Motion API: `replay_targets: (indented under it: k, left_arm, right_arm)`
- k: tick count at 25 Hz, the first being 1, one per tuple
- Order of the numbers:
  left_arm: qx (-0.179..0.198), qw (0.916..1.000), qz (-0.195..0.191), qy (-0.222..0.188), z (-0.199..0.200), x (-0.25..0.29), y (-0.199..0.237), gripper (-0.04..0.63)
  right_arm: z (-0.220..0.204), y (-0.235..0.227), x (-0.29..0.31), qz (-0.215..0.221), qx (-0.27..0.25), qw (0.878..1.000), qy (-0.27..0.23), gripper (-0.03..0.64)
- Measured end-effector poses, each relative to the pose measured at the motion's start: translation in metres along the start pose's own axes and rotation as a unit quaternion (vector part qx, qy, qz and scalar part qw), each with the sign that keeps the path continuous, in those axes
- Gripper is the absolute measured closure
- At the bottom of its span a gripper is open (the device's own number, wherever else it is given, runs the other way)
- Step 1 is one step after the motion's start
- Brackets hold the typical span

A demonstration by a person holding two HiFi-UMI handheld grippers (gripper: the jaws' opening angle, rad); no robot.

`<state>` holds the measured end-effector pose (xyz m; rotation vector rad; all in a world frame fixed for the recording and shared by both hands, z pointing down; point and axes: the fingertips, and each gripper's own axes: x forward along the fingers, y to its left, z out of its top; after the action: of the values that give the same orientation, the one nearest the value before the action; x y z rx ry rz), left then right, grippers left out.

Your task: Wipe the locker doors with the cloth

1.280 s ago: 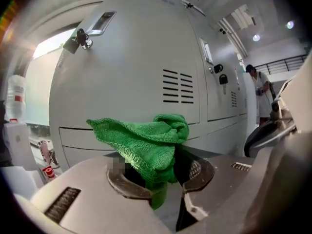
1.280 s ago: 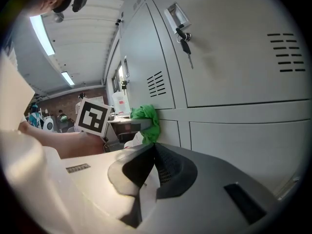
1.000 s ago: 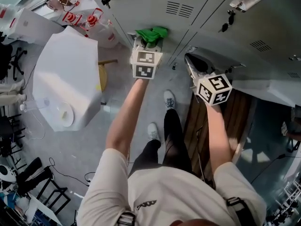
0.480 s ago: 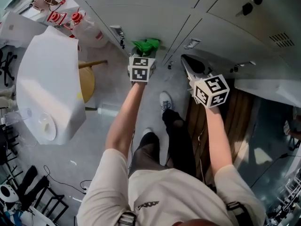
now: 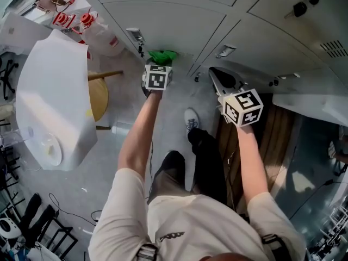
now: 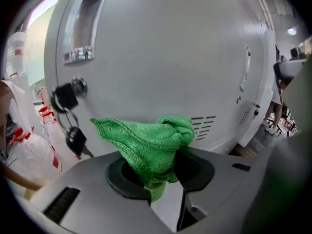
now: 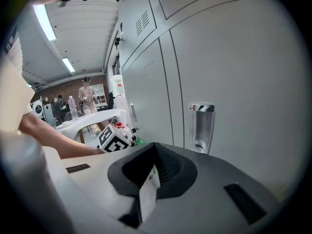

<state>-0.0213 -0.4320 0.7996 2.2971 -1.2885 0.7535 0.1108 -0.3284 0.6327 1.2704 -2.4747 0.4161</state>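
Left gripper, clamping the cloth, faces the door straight ahead, upper centre; right gripper, jaws together, empty, sits lower right.

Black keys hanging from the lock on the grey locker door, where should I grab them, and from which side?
Take the lower black key fob, which dangles free under the round lock on the grey locker door. Come from the front, slightly below: the upper black key looks seated in the lock.
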Motion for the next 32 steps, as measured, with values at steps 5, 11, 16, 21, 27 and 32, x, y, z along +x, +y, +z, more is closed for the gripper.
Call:
replay_targets:
  k: [5,11,16,21,27,32]
  left_arm:
    - [0.008,0.9996,0.005,-0.027,0.056,-0.050,0.006,0.456]
    - [0.025,0.9967,-0.003,-0.077,0.139,-0.121,0.002,0.456]
    - [0.041,0.9923,0.008,-0.117,0.204,-0.180,0.010,0.456]
    - [0.065,0.9866,0.041,-0.144,0.240,-0.221,0.036,0.456]
    - [0.039,0.9835,0.048,-0.170,0.222,-0.212,0.062,0.459]
    - [-0.004,0.9927,0.041,-0.114,0.168,-0.171,0.086,0.457]
  right_arm:
    - [0.032,0.013,-0.018,-0.002,0.002,1.000,-0.003,0.609]
    - [0.081,0.035,-0.038,0.001,0.002,1.000,-0.012,0.609]
    - [0.118,0.049,-0.047,0.006,-0.001,1.000,-0.013,0.609]
    - [0.141,0.056,-0.040,0.015,-0.009,1.000,-0.013,0.609]
    - [0.128,0.060,-0.019,0.030,-0.009,1.000,0.001,0.609]
    - [0.113,0.059,-0.010,0.034,0.003,0.999,0.018,0.609]
